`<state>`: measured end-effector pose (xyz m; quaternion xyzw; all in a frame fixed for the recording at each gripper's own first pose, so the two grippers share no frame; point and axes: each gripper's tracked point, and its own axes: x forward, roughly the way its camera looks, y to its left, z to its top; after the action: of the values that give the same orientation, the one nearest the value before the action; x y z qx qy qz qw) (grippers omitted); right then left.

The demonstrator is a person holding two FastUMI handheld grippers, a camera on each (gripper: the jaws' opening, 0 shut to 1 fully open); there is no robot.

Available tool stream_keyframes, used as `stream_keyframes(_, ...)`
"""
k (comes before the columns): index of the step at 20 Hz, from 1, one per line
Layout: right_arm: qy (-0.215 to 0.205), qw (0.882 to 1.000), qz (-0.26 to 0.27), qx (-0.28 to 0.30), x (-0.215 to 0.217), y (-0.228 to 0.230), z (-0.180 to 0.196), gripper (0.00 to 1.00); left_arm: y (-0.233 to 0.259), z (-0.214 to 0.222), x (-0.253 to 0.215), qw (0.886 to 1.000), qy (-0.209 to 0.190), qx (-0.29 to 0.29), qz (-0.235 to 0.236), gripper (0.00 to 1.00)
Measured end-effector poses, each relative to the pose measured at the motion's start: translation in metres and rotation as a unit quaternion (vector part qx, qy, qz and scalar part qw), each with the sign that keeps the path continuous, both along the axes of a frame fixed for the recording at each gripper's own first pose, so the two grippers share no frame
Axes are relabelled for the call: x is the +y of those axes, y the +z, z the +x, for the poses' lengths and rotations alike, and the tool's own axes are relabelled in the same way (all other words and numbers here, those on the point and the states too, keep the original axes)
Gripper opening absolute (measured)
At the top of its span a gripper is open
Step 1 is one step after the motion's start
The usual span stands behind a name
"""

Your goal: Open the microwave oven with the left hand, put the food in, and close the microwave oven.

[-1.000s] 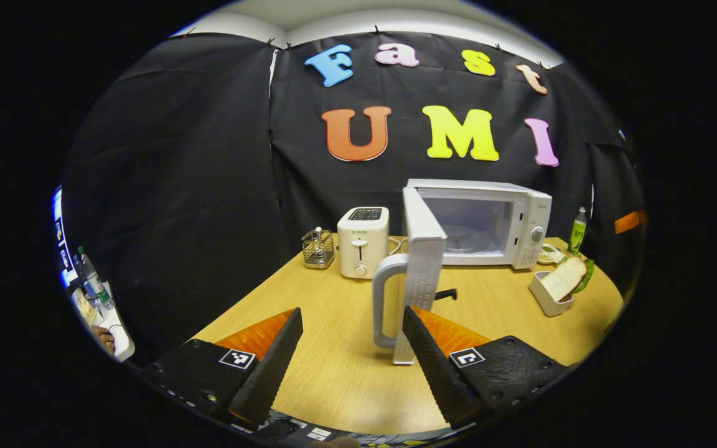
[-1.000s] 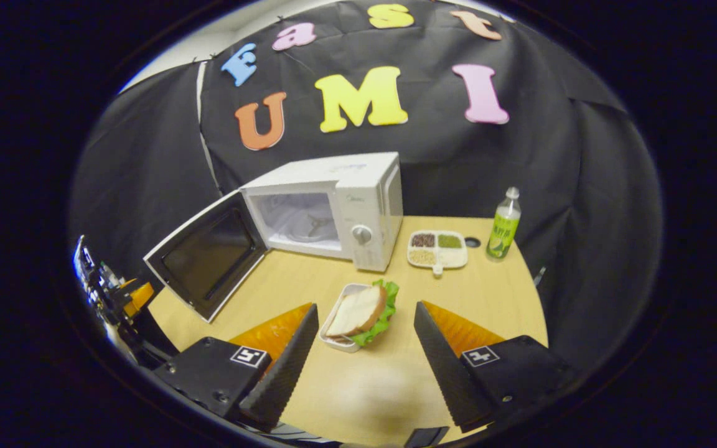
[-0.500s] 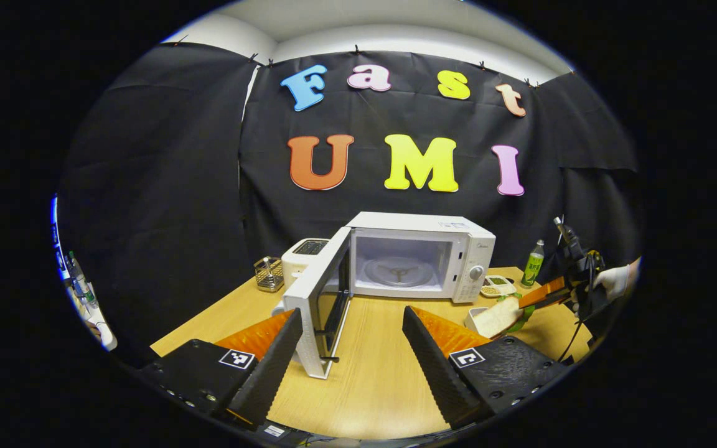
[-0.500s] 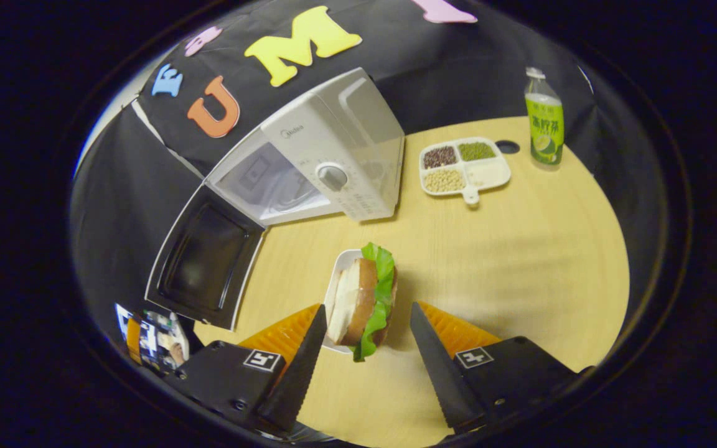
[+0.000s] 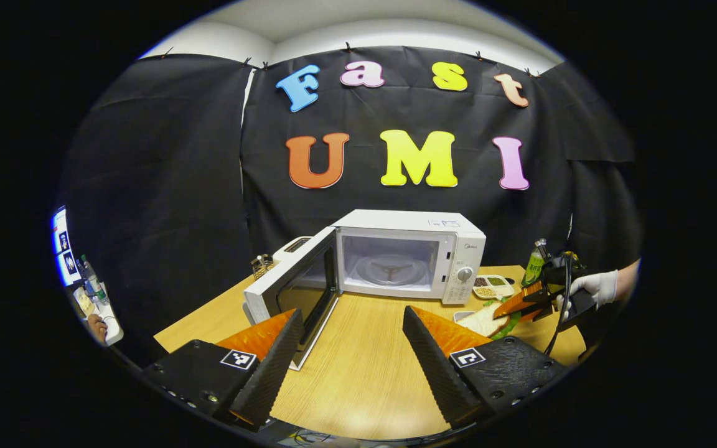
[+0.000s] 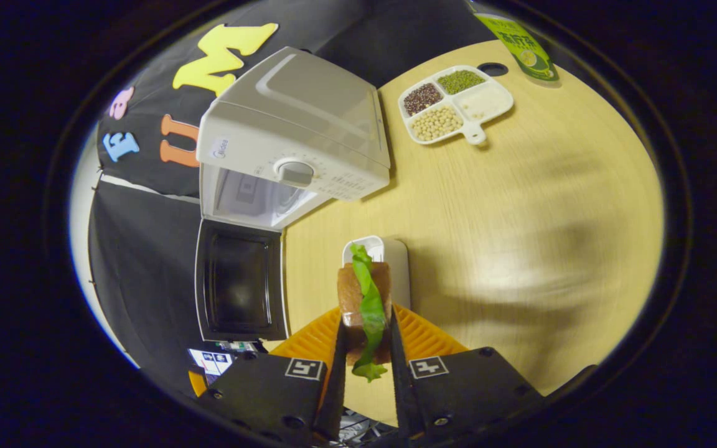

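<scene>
1. Between the fingers of the right gripper (image 6: 366,367), a sandwich (image 6: 365,298) of brown-crusted bread and green lettuce is pinched on both faces, above a white holder (image 6: 389,255).
2. Its long axis is pointed toward 12 o'clock, at the microwave oven (image 6: 290,149), whose door (image 6: 240,280) is swung open at 10 o'clock.
3. The left gripper (image 5: 349,367) is held wide open, empty, over the wooden table (image 5: 358,379).
</scene>
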<state>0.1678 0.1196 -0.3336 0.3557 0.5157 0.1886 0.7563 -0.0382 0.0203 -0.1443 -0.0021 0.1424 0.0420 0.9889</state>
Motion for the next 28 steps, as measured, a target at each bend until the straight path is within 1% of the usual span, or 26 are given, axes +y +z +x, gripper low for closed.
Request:
stream_keyframes(2, -0.005, 1.000, -0.001, -0.013, 0.003, 0.012, 0.000, 0.27, 0.002, 0.001, 0.004, 1.000, -0.002, 0.001, 0.006, 0.97)
stream_keyframes(3, -0.007, 1.000, 0.000, -0.023, 0.004, 0.021, 0.000, 0.35, 0.003, 0.001, 0.008, 1.000, -0.004, 0.000, 0.009, 0.97)
stream_keyframes(5, -0.013, 0.999, 0.016, -0.050, 0.012, 0.047, 0.001, 0.35, 0.004, 0.002, 0.014, 1.000, -0.009, 0.000, 0.011, 0.97)
stream_keyframes(6, -0.017, 0.998, 0.023, -0.062, 0.018, 0.060, 0.003, 0.26, 0.005, 0.003, 0.018, 1.000, -0.013, -0.002, 0.011, 0.97)
stream_keyframes(7, -0.024, 0.997, 0.027, -0.073, 0.022, 0.070, 0.004, 0.35, 0.006, 0.004, 0.021, 1.000, -0.018, -0.002, 0.010, 0.97)
stream_keyframes(10, -0.053, 0.992, 0.044, -0.110, 0.046, 0.103, 0.011, 0.34, 0.008, 0.008, 0.034, 0.999, -0.034, -0.004, 0.010, 0.97)
stream_keyframes(11, -0.066, 0.989, 0.053, -0.120, 0.055, 0.114, 0.013, 0.27, 0.008, 0.008, 0.038, 0.999, -0.039, -0.003, 0.012, 0.97)
stream_keyframes(12, -0.080, 0.987, 0.063, -0.128, 0.065, 0.122, 0.016, 0.34, 0.007, 0.009, 0.042, 0.999, -0.044, -0.002, 0.011, 0.97)
stream_keyframes(13, -0.096, 0.983, 0.075, -0.136, 0.076, 0.128, 0.020, 0.34, 0.006, 0.009, 0.045, 0.999, -0.047, 0.000, 0.009, 0.97)
stream_keyframes(15, -0.136, 0.973, 0.098, -0.156, 0.095, 0.137, 0.035, 0.34, 0.003, 0.008, 0.051, 0.998, -0.059, 0.007, 0.009, 0.97)
stream_keyframes(17, -0.181, 0.961, 0.106, -0.180, 0.111, 0.138, 0.054, 0.34, 0.002, 0.009, 0.055, 0.997, -0.071, 0.011, 0.022, 0.97)
stream_keyframes(18, -0.200, 0.955, 0.103, -0.195, 0.119, 0.136, 0.065, 0.26, 0.001, 0.010, 0.058, 0.996, -0.079, 0.012, 0.025, 0.97)
stream_keyframes(21, -0.254, 0.936, 0.115, -0.218, 0.151, 0.124, 0.090, 0.26, 0.000, 0.009, 0.064, 0.994, -0.100, 0.018, 0.028, 0.97)
stream_keyframes(22, -0.273, 0.930, 0.121, -0.216, 0.160, 0.117, 0.100, 0.26, 0.001, 0.011, 0.065, 0.994, -0.104, 0.017, 0.030, 0.97)
stream_keyframes(24, -0.314, 0.914, 0.131, -0.222, 0.174, 0.107, 0.122, 0.27, 0.003, 0.011, 0.069, 0.993, -0.113, 0.016, 0.032, 0.97)
stream_keyframes(26, -0.342, 0.904, 0.133, -0.220, 0.189, 0.092, 0.145, 0.26, 0.006, 0.011, 0.071, 0.992, -0.119, 0.011, 0.034, 0.97)
stream_keyframes(28, -0.364, 0.894, 0.134, -0.223, 0.205, 0.085, 0.169, 0.26, 0.007, 0.013, 0.078, 0.992, -0.116, 0.011, 0.037, 0.97)
